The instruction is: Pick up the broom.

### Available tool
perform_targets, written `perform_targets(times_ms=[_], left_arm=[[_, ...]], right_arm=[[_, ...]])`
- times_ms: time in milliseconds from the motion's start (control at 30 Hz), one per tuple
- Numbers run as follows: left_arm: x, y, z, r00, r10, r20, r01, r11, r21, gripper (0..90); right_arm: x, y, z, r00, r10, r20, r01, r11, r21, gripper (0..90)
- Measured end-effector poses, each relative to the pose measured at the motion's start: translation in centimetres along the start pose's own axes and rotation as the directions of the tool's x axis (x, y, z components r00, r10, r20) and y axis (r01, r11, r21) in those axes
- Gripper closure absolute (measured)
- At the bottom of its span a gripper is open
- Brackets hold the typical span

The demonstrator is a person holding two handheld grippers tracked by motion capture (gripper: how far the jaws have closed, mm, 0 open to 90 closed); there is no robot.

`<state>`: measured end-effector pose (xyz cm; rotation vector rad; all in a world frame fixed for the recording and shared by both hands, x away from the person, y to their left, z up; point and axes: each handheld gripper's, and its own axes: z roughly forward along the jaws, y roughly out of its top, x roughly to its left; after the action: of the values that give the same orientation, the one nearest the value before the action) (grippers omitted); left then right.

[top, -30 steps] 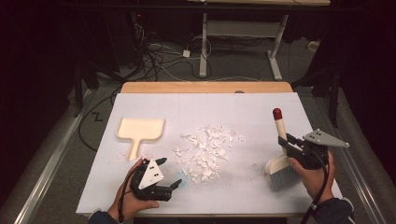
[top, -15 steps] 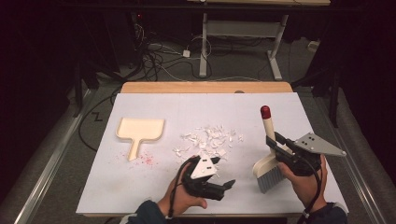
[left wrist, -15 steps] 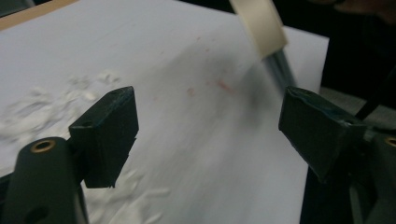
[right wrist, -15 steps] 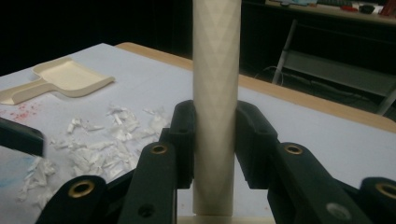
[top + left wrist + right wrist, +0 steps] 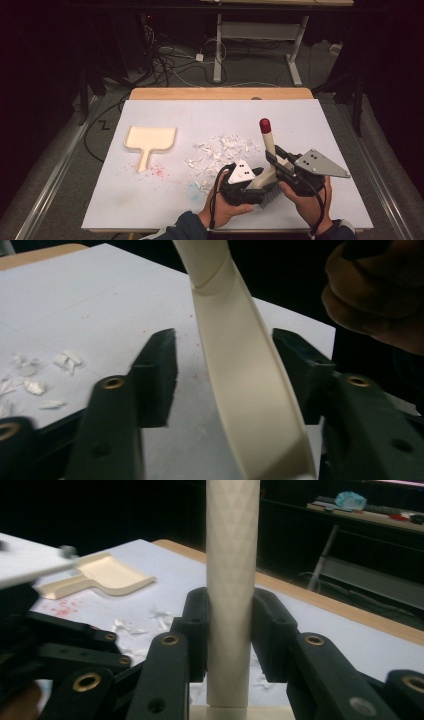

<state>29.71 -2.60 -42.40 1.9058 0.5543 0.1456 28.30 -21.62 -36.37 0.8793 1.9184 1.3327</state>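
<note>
Step in hand looks like a brush handover or regrip, ahead of sweeping. The right claw is clamped on the handle of the brush; in the right gripper view both jaws press flat on the textured shaft. The brush stands near the front edge of the bench, tilted, bristles down close to the surface (contact can't be confirmed), red cap up.

The left claw sits right at the brush's lower neck. In the left gripper view its jaws stand apart, straddling the curved cream neck without touching it, so no grip there yet.

The paper scraps lie scattered mid-bench, just left of the brush. The dustpan lies flat well to the left, untouched, with red specks near its handle.

Next move, my read: either the left claw closes on the neck and the right lets go, or the left backs off and fetches the dustpan. If closing, centre the neck between the jaws first; it's curved and could twist out.
</note>
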Motion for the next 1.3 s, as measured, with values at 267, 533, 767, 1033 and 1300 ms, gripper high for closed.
perform_targets(times_ms=[267,533,767,1033,1300], left_arm=[[2.0,0.0,-2.3,0.9984,0.051,0.022,-0.052,0.9986,0.015,64.8],[3.6,-0.5,-7.2,0.9841,0.169,0.054,-0.175,0.977,0.122,64.9],[4.2,-2.5,-10.4,0.9663,0.183,0.181,-0.213,0.9638,0.161,64.9],[3.5,-2.6,-10.9,0.936,0.24,0.257,-0.288,0.9432,0.166,64.8],[4.0,-2.8,-10.8,0.9352,0.236,0.265,-0.276,0.9525,0.128,59.4]], right_arm=[[0.5,0.0,-0.5,0.9986,-0.013,-0.052,0.01,0.998,-0.061,69.9],[-0.8,-0.6,-0.7,0.9515,-0.144,-0.272,0.141,0.99,-0.029,49.7],[0.5,-1.8,1.7,0.857,-0.191,-0.479,0.27,0.958,0.101,45.3],[3.6,-2.8,4.2,0.7191,-0.178,-0.672,0.354,0.926,0.134,46.6],[3.9,-3.7,5.2,0.6468,-0.137,-0.75,0.363,0.921,0.145,66.5]])
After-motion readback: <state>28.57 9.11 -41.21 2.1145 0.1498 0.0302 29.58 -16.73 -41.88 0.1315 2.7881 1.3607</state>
